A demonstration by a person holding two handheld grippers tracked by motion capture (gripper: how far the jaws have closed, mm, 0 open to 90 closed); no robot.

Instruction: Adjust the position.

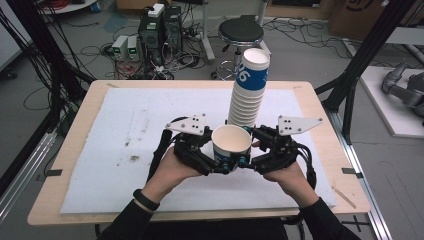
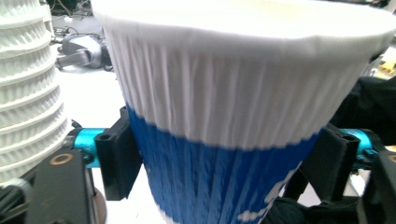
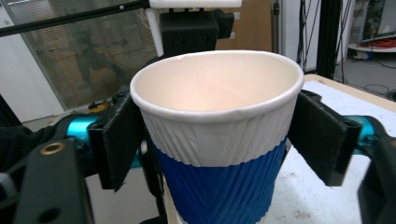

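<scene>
While both hands meet over the middle of the tabletop (image 1: 320, 150), the left gripper (image 1: 220, 167) and the right gripper (image 1: 246, 162) come at one paper cup (image 1: 231, 142) from opposite sides. In the left gripper view its two black pads sit against the blue lower band of the cup (image 2: 243, 116), so it holds the cup. In the right gripper view the left pad touches the cup (image 3: 219, 135) while the right pad stands just off the wall; I cannot tell whether this gripper presses it. The cup is upright, mouth open to the top, white above and blue below. Just behind it rises a tall stack of cups (image 1: 247, 95), leaning slightly, standing on the white mat (image 1: 125, 130).
</scene>
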